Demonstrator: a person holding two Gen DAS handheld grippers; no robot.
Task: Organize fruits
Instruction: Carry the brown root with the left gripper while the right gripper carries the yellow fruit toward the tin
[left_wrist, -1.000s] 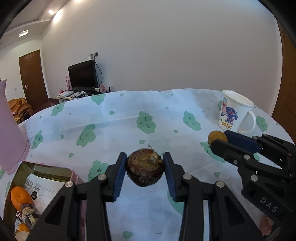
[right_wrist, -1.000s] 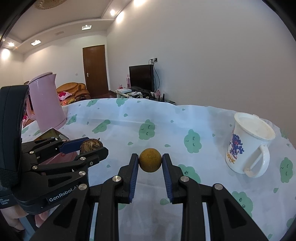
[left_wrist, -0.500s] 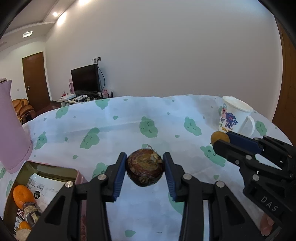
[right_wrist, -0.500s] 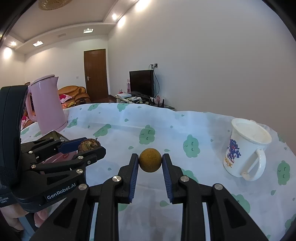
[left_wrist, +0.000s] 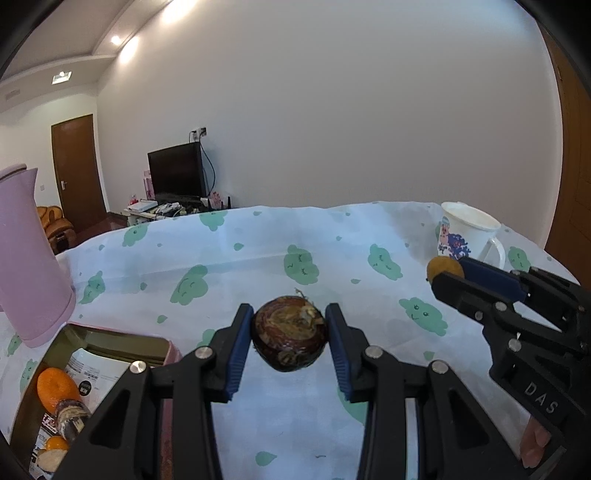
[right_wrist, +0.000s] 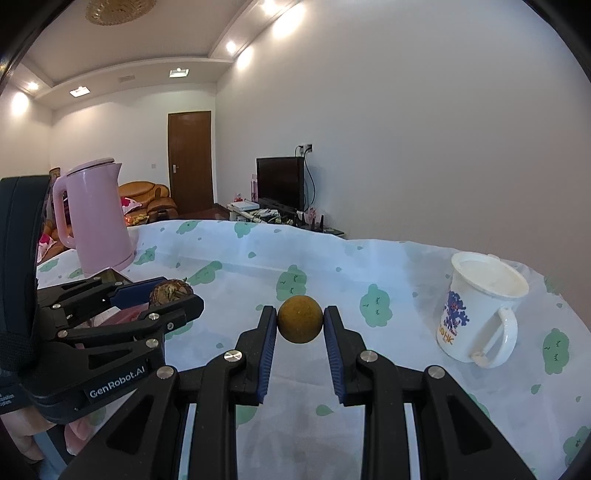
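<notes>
My left gripper (left_wrist: 289, 336) is shut on a dark brown round fruit (left_wrist: 289, 334) and holds it above the tablecloth. My right gripper (right_wrist: 300, 325) is shut on a small yellow-brown ball-shaped fruit (right_wrist: 300, 324), also held in the air. Each gripper shows in the other's view: the right one (left_wrist: 448, 273) at the right with its fruit (left_wrist: 443, 267), the left one (right_wrist: 173, 295) at the left with its fruit (right_wrist: 170, 291). An open tin box (left_wrist: 122, 338) at lower left holds an orange (left_wrist: 55, 387) and other pieces.
A pink kettle (right_wrist: 92, 218) stands at the left behind the tin box and also shows in the left wrist view (left_wrist: 29, 258). A white printed mug (right_wrist: 476, 314) stands at the right. The table wears a white cloth with green clouds (right_wrist: 295, 280).
Both grippers have risen and tilted up with their fruits still held; the table sits lower in both views and more wall and ceiling show.
</notes>
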